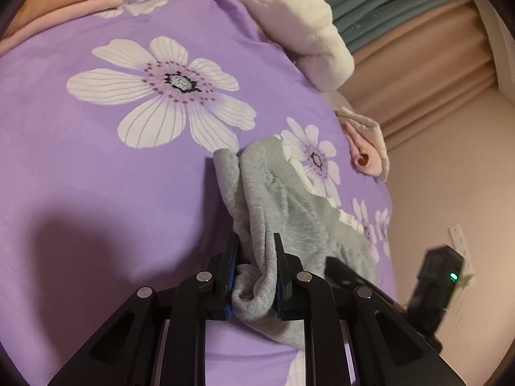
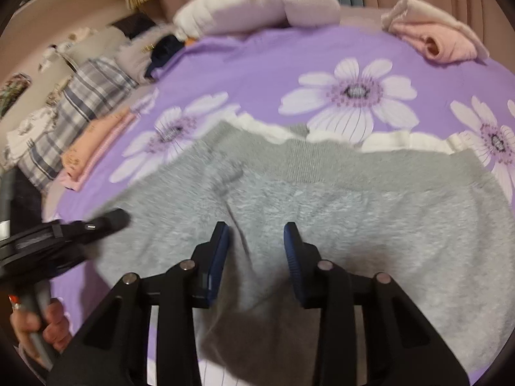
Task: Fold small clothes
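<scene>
- Between the left gripper's (image 1: 255, 259) 2 fingers, a bunched fold of the grey garment (image 1: 289, 206) is clamped tight.
- Over the same grey cloth, the right gripper (image 2: 256, 254) hovers with jaws apart, gripping nothing.
- Beneath, the garment lies spread on a purple floral bedsheet (image 2: 257, 64).
- Near the sheet's edges sit a rolled pink garment (image 2: 441, 43), a white pillow (image 2: 257, 3) and folded peach clothes (image 2: 96, 144).

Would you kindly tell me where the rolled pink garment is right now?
The rolled pink garment lies at the far right edge of the purple floral bedsheet in the right wrist view, right of the white fluffy bundle and beyond the grey garment.
</scene>
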A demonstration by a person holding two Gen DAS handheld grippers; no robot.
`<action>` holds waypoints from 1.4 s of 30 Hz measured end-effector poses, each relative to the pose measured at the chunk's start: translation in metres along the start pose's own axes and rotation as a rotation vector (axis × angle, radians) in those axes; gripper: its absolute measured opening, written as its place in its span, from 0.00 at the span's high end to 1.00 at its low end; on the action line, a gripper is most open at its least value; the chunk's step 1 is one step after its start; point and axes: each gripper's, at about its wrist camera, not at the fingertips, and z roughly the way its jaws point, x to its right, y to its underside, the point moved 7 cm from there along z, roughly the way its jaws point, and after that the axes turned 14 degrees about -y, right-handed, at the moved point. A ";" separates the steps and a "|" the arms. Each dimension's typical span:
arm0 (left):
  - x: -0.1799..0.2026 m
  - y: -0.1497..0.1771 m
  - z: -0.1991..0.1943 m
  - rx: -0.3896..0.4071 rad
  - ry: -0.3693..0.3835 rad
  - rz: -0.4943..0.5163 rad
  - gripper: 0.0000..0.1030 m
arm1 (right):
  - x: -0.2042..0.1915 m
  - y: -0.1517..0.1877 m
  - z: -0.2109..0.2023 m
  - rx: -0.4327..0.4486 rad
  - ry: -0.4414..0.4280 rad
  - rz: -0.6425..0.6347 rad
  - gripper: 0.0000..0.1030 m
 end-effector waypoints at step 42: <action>0.069 0.002 -0.025 0.062 0.037 0.214 0.88 | 0.007 -0.003 -0.030 -0.003 -0.156 0.080 0.61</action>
